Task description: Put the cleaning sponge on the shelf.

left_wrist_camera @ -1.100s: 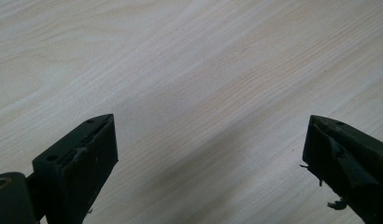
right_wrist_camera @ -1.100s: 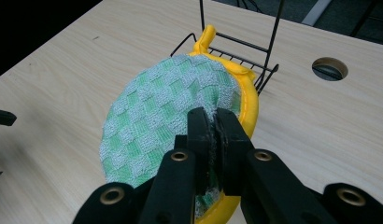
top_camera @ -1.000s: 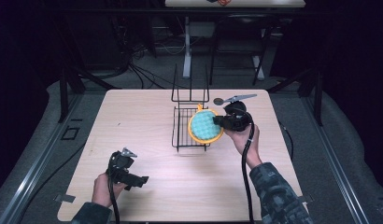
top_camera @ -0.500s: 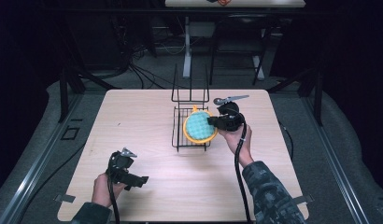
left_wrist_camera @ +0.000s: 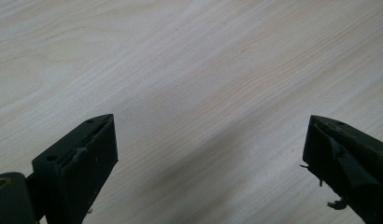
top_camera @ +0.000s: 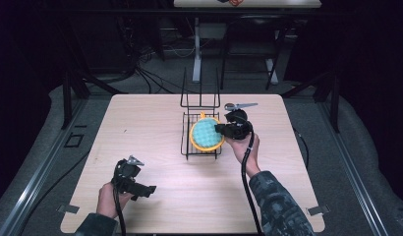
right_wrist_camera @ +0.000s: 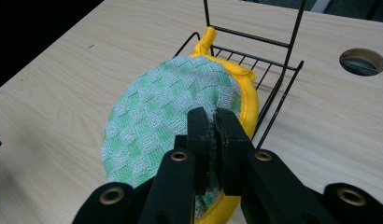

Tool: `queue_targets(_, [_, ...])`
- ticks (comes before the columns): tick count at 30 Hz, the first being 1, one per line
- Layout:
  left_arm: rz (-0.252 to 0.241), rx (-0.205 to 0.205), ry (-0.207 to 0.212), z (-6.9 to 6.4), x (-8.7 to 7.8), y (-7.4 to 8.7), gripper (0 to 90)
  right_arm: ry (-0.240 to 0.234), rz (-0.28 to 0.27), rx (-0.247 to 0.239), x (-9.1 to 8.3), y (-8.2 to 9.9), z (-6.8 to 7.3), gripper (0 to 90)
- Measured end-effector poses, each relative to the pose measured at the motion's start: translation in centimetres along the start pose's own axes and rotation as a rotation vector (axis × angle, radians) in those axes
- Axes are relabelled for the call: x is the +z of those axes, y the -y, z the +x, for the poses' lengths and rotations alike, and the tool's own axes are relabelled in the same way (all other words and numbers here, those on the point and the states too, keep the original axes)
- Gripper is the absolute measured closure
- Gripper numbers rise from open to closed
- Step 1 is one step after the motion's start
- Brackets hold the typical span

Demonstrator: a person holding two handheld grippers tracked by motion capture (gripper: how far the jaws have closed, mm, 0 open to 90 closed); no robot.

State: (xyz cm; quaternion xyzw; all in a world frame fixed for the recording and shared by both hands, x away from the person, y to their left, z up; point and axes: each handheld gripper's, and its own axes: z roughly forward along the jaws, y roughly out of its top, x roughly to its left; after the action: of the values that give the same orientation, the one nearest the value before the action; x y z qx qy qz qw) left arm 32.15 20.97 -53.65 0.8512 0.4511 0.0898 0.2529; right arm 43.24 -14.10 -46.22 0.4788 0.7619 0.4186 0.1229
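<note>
A round green-checked pot holder [right_wrist_camera: 166, 121] with a yellow border is pinched at its edge by the right gripper [right_wrist_camera: 212, 122], jaws clamped tight on the cloth. It is held just over the black wire rack [top_camera: 202, 130] at mid-table; whether it touches the wires cannot quite be made out. The left gripper [top_camera: 149, 189] is kept low above bare tabletop [left_wrist_camera: 189, 70], jaws spread wide with nothing between. A metal utensil [top_camera: 240, 105] is seen beyond the rack.
</note>
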Motion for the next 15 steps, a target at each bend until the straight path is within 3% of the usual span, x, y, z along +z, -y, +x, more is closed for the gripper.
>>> queue_targets(15, [0.003, 0.003, 0.002, -0.1, 0.0, 0.0, 3.1, 0.021, -0.018, 0.078, 2.3, 1.0, 0.1, 85.8])
